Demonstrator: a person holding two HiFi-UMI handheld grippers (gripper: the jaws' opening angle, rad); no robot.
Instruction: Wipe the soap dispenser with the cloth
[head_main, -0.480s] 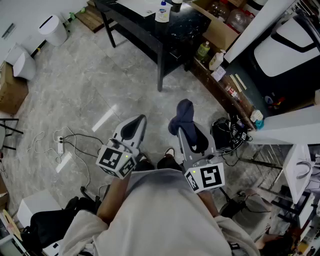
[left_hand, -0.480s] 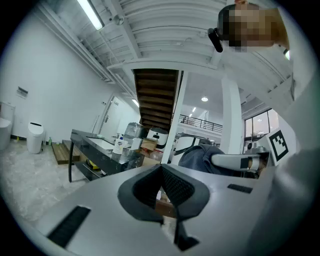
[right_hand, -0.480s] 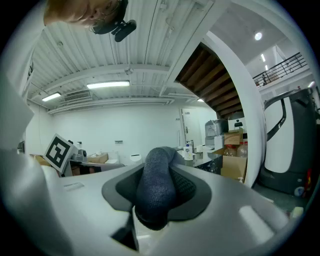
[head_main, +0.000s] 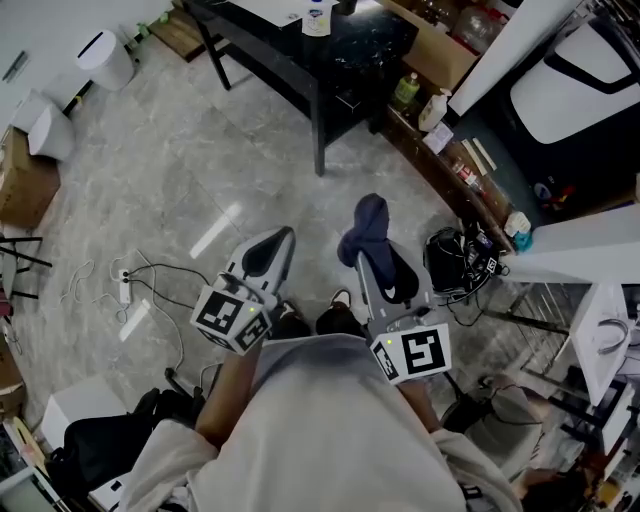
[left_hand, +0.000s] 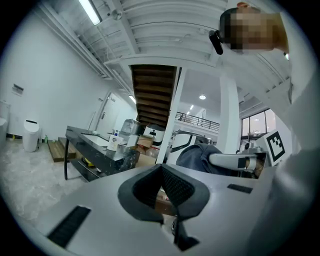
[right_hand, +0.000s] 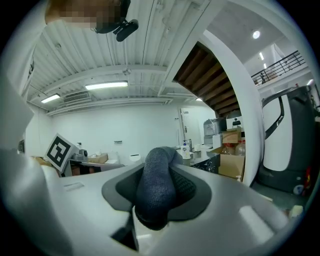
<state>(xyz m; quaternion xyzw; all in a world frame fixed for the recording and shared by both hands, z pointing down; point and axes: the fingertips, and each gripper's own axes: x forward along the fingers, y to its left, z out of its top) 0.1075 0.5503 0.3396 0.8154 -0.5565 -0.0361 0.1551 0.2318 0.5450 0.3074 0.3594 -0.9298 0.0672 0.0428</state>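
Holding cloth (head_main: 365, 228) clenched in my right hand-held gripper (head_main: 376, 262); my left hand-held gripper (head_main: 270, 250) closed, empty. Soap dispenser (head_main: 316, 18) on desk (head_main: 375, 45) well ahead; wiping not yet begun.

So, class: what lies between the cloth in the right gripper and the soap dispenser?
Head view: only bare floor, then the edge and top of the black table, lie between the cloth and the soap dispenser.

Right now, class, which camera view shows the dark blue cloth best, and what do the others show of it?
The right gripper view: the cloth fills the centre, close up, clamped in the right claw. The head view shows it small, bunched at the claw's tip. The left gripper view catches only a distant side glimpse.
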